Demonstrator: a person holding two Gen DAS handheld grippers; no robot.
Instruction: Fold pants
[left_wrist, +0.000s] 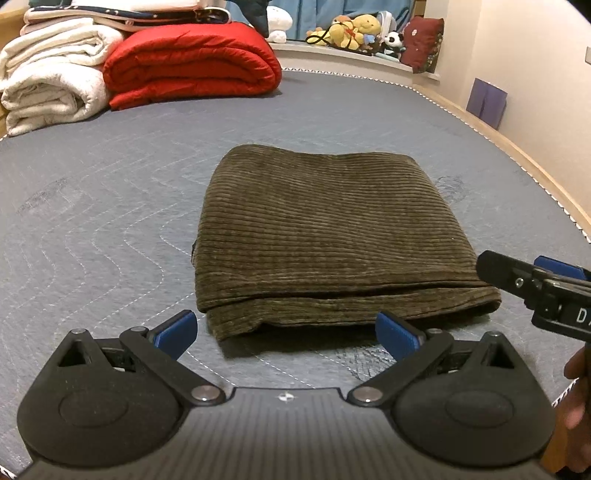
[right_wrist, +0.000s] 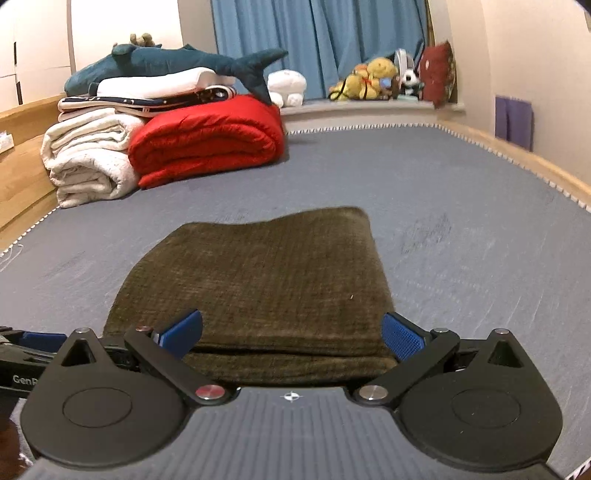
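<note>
Dark olive corduroy pants (left_wrist: 325, 236) lie folded into a compact rectangle on the grey quilted mattress (left_wrist: 110, 221). My left gripper (left_wrist: 286, 334) is open and empty, just in front of the near folded edge. My right gripper (right_wrist: 291, 334) is open and empty, its blue pads either side of the pants' near edge (right_wrist: 280, 288) and just above it. The right gripper also shows at the right edge of the left wrist view (left_wrist: 535, 284). The left gripper shows at the left edge of the right wrist view (right_wrist: 22, 354).
A rolled red duvet (left_wrist: 192, 62) and folded white blankets (left_wrist: 51, 81) lie at the far left of the mattress. A plush shark (right_wrist: 177, 61) lies on top. Stuffed toys (left_wrist: 354, 33) sit on the window ledge. A wooden bed frame (left_wrist: 517, 155) runs along the right.
</note>
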